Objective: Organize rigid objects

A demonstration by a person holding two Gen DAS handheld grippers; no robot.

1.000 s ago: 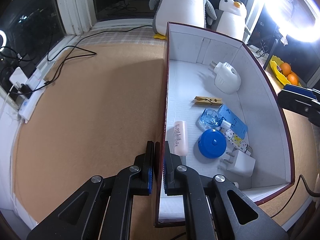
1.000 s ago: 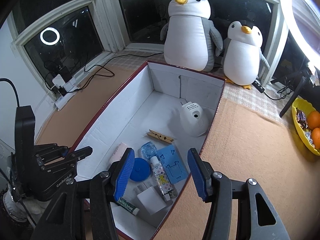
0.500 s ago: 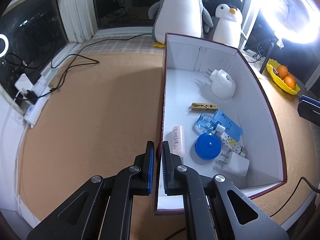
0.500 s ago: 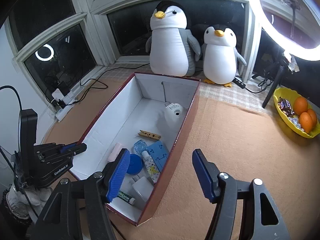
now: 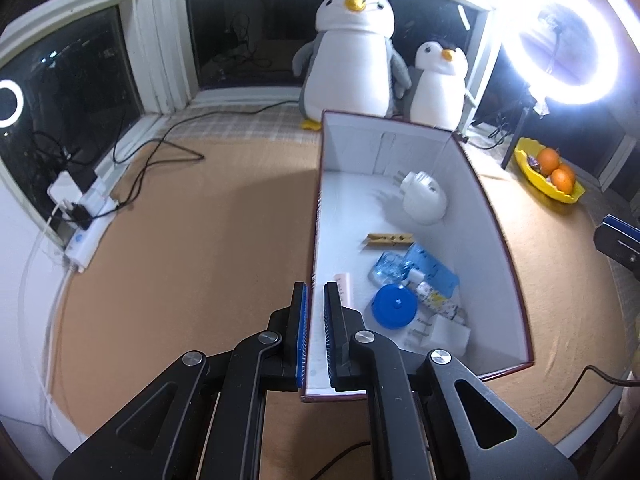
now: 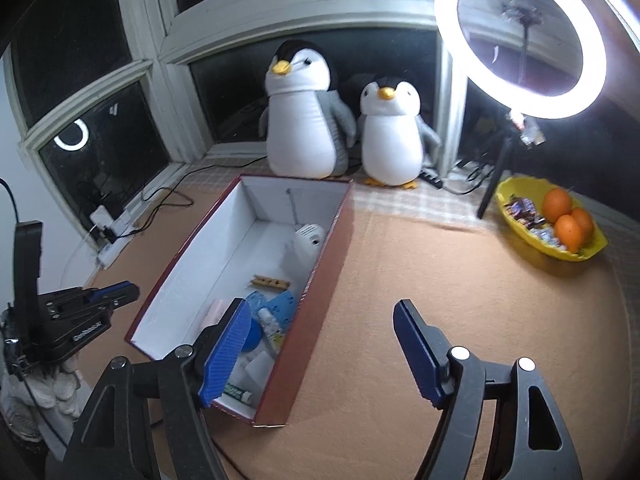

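A long dark-red box (image 5: 500,232) with a white inside lies on the tan mat; it also shows in the right wrist view (image 6: 320,264). In it lie a white plug-in device (image 5: 424,200), a wooden clothespin (image 5: 388,239), a blue round case (image 5: 395,306), a blue card (image 5: 434,270), a pink tube (image 5: 345,286) and a white charger (image 5: 448,334). My left gripper (image 5: 315,326) is nearly shut and empty, held above the box's near left wall. My right gripper (image 6: 320,344) is open and empty, above the box's near right corner.
Two plush penguins (image 6: 304,116) stand behind the box at the window. A yellow bowl with oranges (image 6: 552,220) sits at the right. A lit ring light (image 6: 520,36) stands on a pole. A power strip with cables (image 5: 84,216) lies at the left edge.
Both grippers have pulled back and up from the box, so it looks smaller and further off. The left jaws stay nearly shut and the right jaws stay open.
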